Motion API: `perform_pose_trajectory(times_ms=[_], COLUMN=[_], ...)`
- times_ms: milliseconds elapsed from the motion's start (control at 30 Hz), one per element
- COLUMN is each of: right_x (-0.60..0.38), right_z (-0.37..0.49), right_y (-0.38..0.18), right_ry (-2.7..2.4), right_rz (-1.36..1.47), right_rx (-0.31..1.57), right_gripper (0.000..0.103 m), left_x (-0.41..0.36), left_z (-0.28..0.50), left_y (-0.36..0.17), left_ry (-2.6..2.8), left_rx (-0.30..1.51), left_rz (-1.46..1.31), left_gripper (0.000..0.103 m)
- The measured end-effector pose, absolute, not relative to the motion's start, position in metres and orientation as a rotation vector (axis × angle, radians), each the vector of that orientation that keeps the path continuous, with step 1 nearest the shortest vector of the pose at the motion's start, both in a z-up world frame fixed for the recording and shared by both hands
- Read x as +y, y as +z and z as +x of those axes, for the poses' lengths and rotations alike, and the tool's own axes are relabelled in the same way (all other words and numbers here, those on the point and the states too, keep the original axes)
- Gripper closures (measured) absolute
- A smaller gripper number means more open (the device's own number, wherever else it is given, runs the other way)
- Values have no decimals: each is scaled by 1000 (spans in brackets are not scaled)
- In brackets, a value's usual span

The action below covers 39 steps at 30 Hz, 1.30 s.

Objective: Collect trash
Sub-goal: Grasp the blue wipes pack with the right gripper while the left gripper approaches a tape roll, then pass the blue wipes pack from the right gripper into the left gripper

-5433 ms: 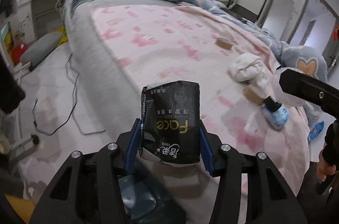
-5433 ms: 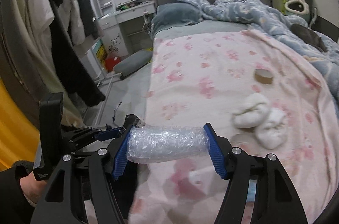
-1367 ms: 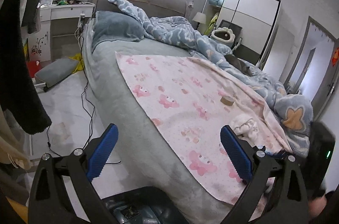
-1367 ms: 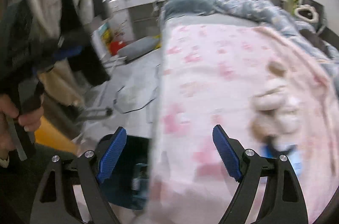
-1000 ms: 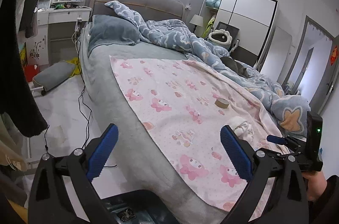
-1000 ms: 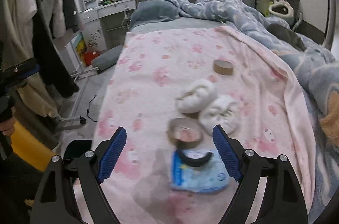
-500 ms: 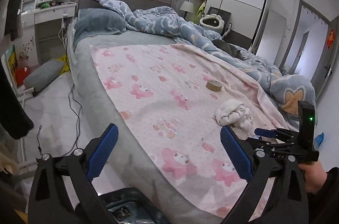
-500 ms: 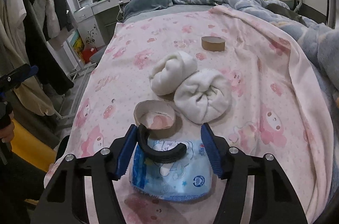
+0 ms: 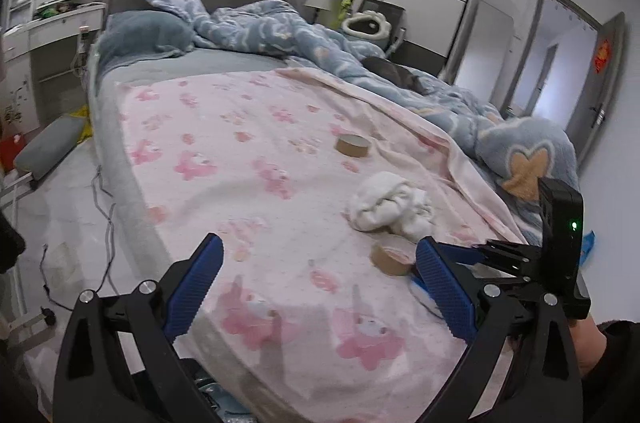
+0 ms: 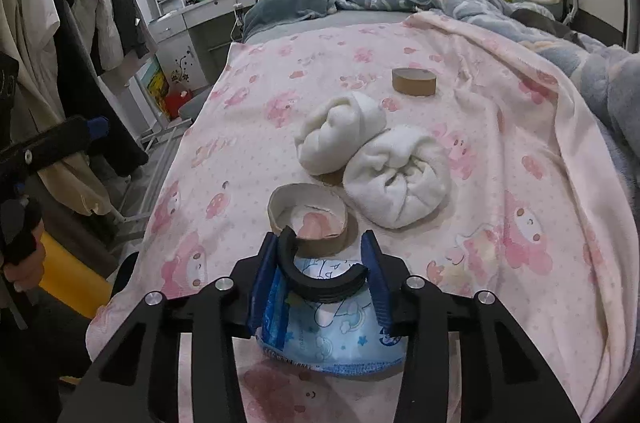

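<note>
Here, right claw (image 10: 323, 271) clamped on blue wipes pack (image 10: 332, 339) near bed's foot edge, tape core (image 10: 307, 217) just beyond, left claw (image 9: 320, 287) spread wide, holding nothing.

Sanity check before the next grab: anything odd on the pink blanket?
Loose clutter on the pink blanket: two cardboard tape cores and two balled white socks. The right gripper is pinching a black curved piece above a blue packet. No spills.

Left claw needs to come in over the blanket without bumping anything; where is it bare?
Bare: the pink blanket between the bed's near edge and the far tape core. Crowded: the cluster of white towel bundles, near tape core and right claw, shut on a black curved piece over the blue packet.
</note>
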State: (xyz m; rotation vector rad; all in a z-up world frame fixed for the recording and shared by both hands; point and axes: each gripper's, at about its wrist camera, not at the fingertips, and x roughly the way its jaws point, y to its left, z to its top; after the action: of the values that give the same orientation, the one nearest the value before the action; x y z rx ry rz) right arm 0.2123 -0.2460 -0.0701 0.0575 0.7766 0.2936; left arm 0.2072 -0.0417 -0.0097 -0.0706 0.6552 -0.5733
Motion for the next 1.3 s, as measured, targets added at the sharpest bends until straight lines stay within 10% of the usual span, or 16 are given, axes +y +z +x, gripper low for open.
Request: perform_pose_trajectory(times_ms=[1300], right_x=[-376], right_z=[166], right_y=[-44], right_ry=[176], right_rz=[274], right_rx=[658], right_gripper=[61], left_x=[-206], left_z=[196], left_y=[-89], left_ry=[-754], left_rx=[876], left_rz=[179], left_gripper=[3])
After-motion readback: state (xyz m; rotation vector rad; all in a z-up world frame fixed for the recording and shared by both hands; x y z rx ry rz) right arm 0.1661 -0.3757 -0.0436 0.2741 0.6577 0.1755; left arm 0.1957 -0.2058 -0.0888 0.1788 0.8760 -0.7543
